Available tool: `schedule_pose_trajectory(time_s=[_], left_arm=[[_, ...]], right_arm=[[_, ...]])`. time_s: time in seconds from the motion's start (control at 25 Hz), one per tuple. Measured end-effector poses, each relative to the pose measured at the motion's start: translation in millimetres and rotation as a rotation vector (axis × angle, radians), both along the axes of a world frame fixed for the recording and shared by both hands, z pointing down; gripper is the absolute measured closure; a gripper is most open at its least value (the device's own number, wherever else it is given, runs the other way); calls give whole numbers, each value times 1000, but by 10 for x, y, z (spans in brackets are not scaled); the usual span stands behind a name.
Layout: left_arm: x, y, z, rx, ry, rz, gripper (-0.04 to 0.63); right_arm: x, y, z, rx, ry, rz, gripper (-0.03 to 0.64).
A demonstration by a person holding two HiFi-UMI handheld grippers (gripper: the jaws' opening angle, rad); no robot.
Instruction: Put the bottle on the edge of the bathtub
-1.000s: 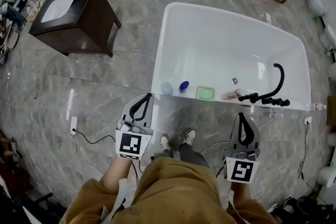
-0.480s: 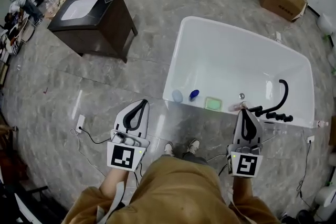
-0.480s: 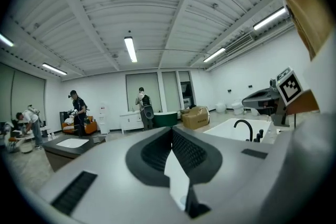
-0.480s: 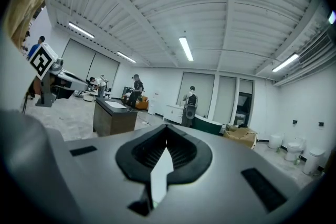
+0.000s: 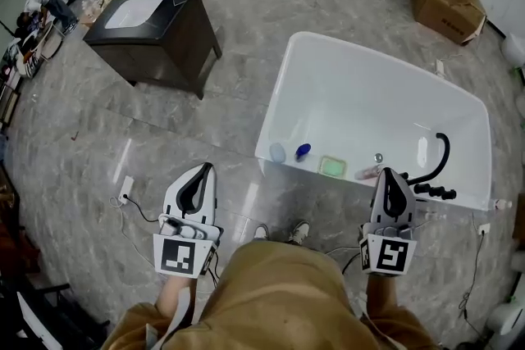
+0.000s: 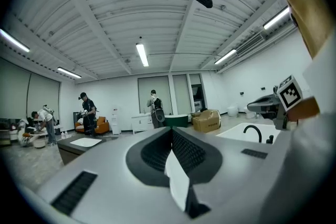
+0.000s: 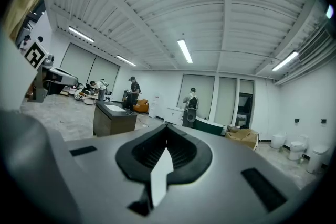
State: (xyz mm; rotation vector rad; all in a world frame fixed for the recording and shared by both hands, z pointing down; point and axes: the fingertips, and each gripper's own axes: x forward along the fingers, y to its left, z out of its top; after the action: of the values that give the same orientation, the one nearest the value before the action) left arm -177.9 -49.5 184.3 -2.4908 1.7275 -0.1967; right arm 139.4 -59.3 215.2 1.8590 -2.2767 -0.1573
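Note:
A white bathtub (image 5: 279,86) stands ahead of me in the head view. Along its near side lie a pale blue item (image 5: 278,152), a small blue-capped bottle (image 5: 303,150), a green soap dish (image 5: 332,166) and a pinkish bottle (image 5: 368,173) on its side beside the black faucet (image 5: 439,168). My left gripper (image 5: 201,174) is shut and empty over the floor, left of the tub. My right gripper (image 5: 389,175) is shut with nothing in it, its nose right next to the pinkish bottle in the picture. Both gripper views look level across the room, jaws (image 6: 170,131) (image 7: 167,129) together.
A dark wooden vanity with a white basin (image 5: 156,25) stands at the far left. A cardboard box (image 5: 447,4) sits beyond the tub. A white socket with a black cable (image 5: 125,190) lies on the floor by my left gripper. People stand at the far wall (image 6: 153,107).
The tub has slid right and away in the head view. My left gripper has dropped lower and further left of the tub. My right gripper stays by the faucet end.

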Motion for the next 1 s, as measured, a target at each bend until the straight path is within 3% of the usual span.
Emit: schedule_pose_trajectory(time_s=[0.36,1.0], left_arm=[[61,-138,16,15,7,-6,588],[123,-101,87,-1,14,17,588]], right_arm=[[216,11,-22,2,2,29,612],[234,99,-17,-9,-11,31,612]])
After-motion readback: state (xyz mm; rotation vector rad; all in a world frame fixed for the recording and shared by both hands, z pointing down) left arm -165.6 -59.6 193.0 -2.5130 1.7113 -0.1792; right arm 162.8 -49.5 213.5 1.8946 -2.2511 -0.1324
